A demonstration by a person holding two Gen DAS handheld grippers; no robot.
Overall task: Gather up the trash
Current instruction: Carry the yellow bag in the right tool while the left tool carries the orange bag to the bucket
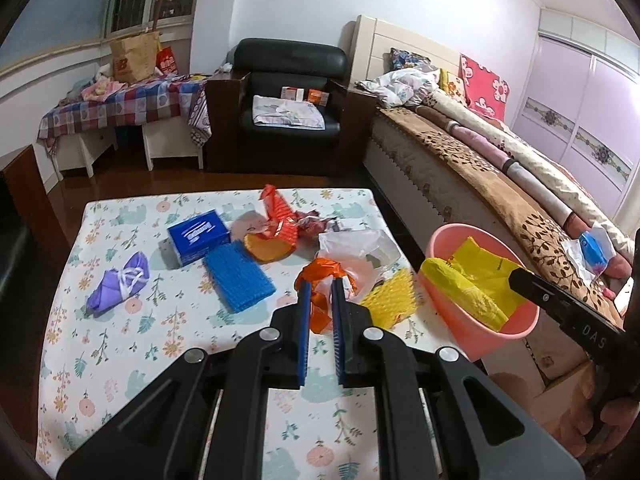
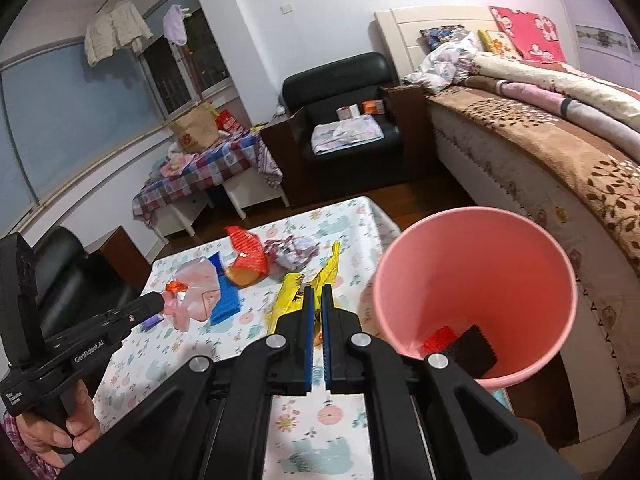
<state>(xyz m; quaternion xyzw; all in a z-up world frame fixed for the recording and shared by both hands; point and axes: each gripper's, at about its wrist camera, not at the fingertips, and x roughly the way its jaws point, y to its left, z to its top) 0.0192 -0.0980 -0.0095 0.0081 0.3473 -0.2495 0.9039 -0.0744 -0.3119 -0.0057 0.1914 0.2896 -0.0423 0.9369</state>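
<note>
My left gripper [image 1: 321, 284] is shut on an orange-and-clear plastic bag [image 1: 324, 276], held just above the floral table [image 1: 120, 360]. The right wrist view shows that gripper [image 2: 162, 304] at the left with the bag [image 2: 196, 284] hanging from it. My right gripper [image 2: 317, 290] is shut on a yellow plastic bag [image 2: 294, 284] that hangs beside the pink bin's [image 2: 476, 264] left rim. In the left wrist view the yellow bag [image 1: 476, 280] overlaps the pink bin [image 1: 492, 328], with the right gripper [image 1: 516, 276] above it. Red and black scraps [image 2: 460, 344] lie in the bin.
More trash lies on the table: a blue box [image 1: 199, 236], a blue foam net [image 1: 239, 276], a purple bag [image 1: 118, 286], a red net over an orange piece [image 1: 276, 224], a crumpled wrapper [image 1: 316, 224] and a yellow foam net [image 1: 390, 300]. A bed [image 1: 480, 184] runs along the right.
</note>
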